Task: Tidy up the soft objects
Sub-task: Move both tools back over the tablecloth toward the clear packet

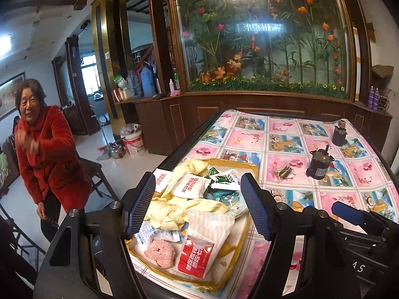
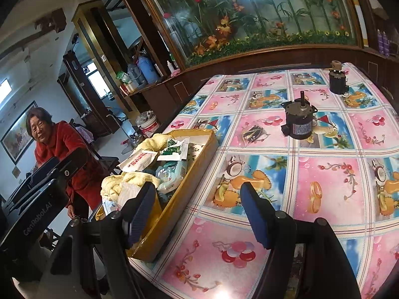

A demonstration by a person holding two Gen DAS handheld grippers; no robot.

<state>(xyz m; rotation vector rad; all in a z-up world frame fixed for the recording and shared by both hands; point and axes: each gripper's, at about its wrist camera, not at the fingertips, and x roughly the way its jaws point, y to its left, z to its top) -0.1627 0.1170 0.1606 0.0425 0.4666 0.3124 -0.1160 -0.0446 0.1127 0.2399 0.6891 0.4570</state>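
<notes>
The soft objects are sitting heaped in a shallow yellow cardboard tray (image 1: 245, 165) at the table's left edge, toward the near corner. Within it, a cream terry cloth (image 1: 172, 210) is sprawling across the middle, a white-and-red sachet (image 1: 199, 251) is lying on top at the near end, a pink fuzzy ball (image 1: 159, 251) is resting in the near left corner, and green-printed packets (image 1: 222, 177) and another white sachet with red print (image 1: 190, 186) are crowding the far end. Gathering everything into one tray is probably what is keeping these limp, sliding pieces from spreading over the slick cloth.

The left gripper (image 1: 199, 206) is hovering above the tray's middle, its jaws standing wide apart with nothing between the pads; that posture suits picking from the heap. The right gripper (image 2: 199, 216) is reaching over the table just beside the tray's right wall (image 2: 197, 162), its jaws also apart and empty, its left finger (image 2: 141, 211) lined up near that wall. Judging by this, sorting is barely under way, since the pile is looking unsorted.

Further out on the flowered oilcloth (image 2: 324, 186), a small clear bag of dark parts (image 2: 253, 133) is lying near the centre, one small electric motor (image 2: 298, 119) is standing beyond it, and a second motor (image 2: 336, 79) is standing near the far right corner; these hard items are being kept well apart from the tray. A person in a red coat (image 1: 49, 154) is leaning by the left edge.
</notes>
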